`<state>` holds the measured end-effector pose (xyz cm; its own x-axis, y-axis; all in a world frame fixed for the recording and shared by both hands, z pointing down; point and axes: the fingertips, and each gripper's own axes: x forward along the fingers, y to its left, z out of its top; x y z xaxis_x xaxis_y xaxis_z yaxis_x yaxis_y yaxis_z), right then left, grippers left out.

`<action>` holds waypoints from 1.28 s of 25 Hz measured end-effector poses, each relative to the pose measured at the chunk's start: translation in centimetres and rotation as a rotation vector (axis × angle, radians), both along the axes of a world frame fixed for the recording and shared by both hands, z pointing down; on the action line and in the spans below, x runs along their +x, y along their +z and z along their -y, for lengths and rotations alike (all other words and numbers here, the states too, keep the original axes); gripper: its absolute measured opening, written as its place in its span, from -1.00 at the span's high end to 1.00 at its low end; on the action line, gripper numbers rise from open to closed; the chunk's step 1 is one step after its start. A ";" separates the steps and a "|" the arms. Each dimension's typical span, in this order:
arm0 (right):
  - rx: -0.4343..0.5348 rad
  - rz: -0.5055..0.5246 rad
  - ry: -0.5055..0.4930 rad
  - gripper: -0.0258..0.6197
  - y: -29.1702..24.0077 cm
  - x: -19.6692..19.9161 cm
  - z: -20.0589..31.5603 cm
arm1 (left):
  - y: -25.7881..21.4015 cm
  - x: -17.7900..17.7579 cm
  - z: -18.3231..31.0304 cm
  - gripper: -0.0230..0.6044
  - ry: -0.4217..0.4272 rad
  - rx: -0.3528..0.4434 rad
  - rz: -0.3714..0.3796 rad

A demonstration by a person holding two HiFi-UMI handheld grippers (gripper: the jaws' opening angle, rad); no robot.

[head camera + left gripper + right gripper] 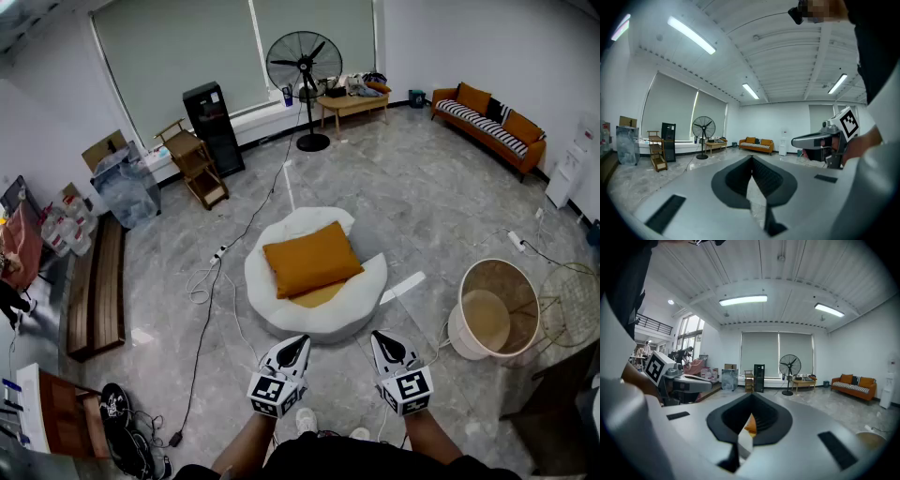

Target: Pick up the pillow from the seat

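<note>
Left gripper [302, 340], right gripper [379, 336]: fingers closed; plump orange pillow [311, 258] on round white seat [281, 315]

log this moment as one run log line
stage: pre-pick | pillow: orange, lying on white seat | left gripper: shut, empty | right gripper: shut, empty | both apart from seat
</note>
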<state>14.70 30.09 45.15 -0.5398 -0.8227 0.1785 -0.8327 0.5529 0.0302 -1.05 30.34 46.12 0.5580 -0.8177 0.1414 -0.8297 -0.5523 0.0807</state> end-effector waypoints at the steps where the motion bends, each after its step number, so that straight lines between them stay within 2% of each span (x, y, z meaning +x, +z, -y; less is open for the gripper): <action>1: 0.005 0.001 -0.001 0.91 -0.2 0.1 0.0 | 0.2 0.3 0.0 0.89 0.002 -0.002 0.002; 9: 0.013 0.002 0.005 0.91 -0.7 -0.2 0.3 | 1.1 0.1 0.6 0.89 0.004 -0.034 0.000; 15: 0.013 0.083 0.067 0.90 -1.0 -0.7 2.0 | 1.0 -1.4 1.8 0.89 0.018 -0.030 -0.003; 28: 0.070 0.131 0.149 0.90 -1.9 -5.8 6.5 | 0.7 -9.2 5.7 0.89 0.063 -0.011 0.011; 32: 0.077 0.142 0.160 0.90 -2.1 -6.6 7.2 | 0.6 -9.9 7.3 0.89 0.065 -0.008 0.008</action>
<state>8.09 22.88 43.09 -0.4169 -0.9079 0.0435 -0.9083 0.4144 -0.0565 -10.95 23.01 46.70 0.6089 -0.7785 0.1525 -0.7926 -0.6046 0.0788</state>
